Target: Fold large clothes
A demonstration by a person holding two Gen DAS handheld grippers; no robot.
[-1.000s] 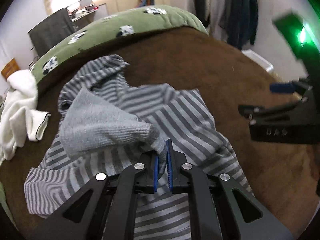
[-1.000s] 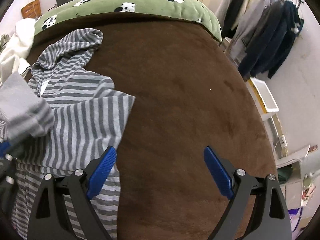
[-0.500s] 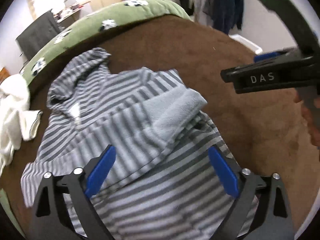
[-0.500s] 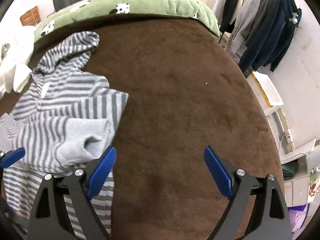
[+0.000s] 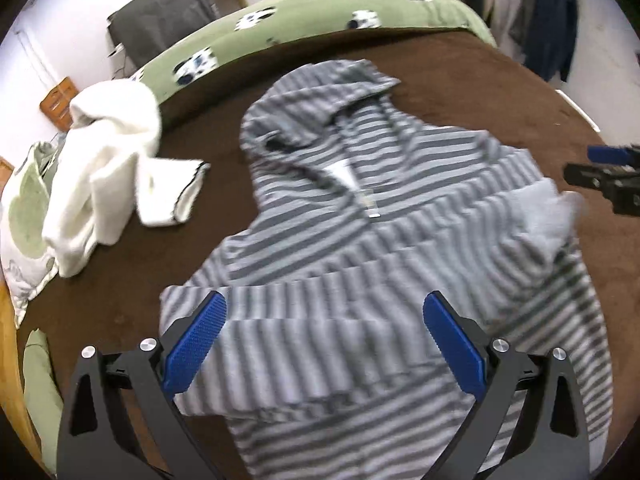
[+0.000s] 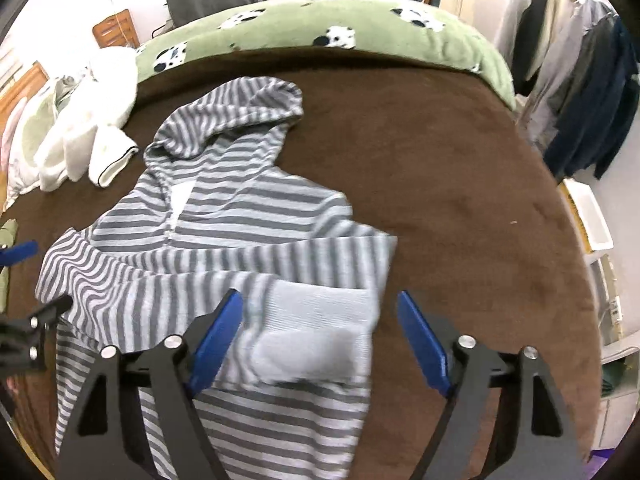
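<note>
- Left gripper (image 5: 324, 344): jaws spread wide, just opened, nothing between the blue pads; hangs tilted down over the lower left part of the striped hoodie (image 5: 400, 280). Released, not touching cloth as far as visible.
- Right gripper (image 6: 320, 336): jaws apart but just narrowed somewhat; plain grey cuff (image 6: 320, 328) of the folded-in sleeve lies below and between the pads. Pads not seen pressing on it, so read as open. Probable reason for the position: to straighten or re-seat the cuff at the hoodie's right edge.
- Sleeve laid across the chest, cuff ending near the right side seam: consistent with a first inward fold to narrow the garment.
- Hoodie lying front up on the brown bedspread (image 6: 460, 160), hood (image 6: 240, 108) pointing toward the far end of the bed, hem toward the grippers. Zip placket and white inner label visible at the neck.
- Other sleeve: seemingly also drawn in along the left side, in a band across the body; exact lay unclear through blur.
- Judgement: sleeves stage roughly done; body folds not yet made.
- White garment (image 5: 104, 168) bunched to the left of the hoodie, near but apart from it; likely waiting its turn.
- Green panda-print blanket (image 6: 320, 28) along the far edge of the bed, clear of the work area.
- Hanging coats (image 6: 580, 80) on a rail at far right, beyond the bed.
</note>
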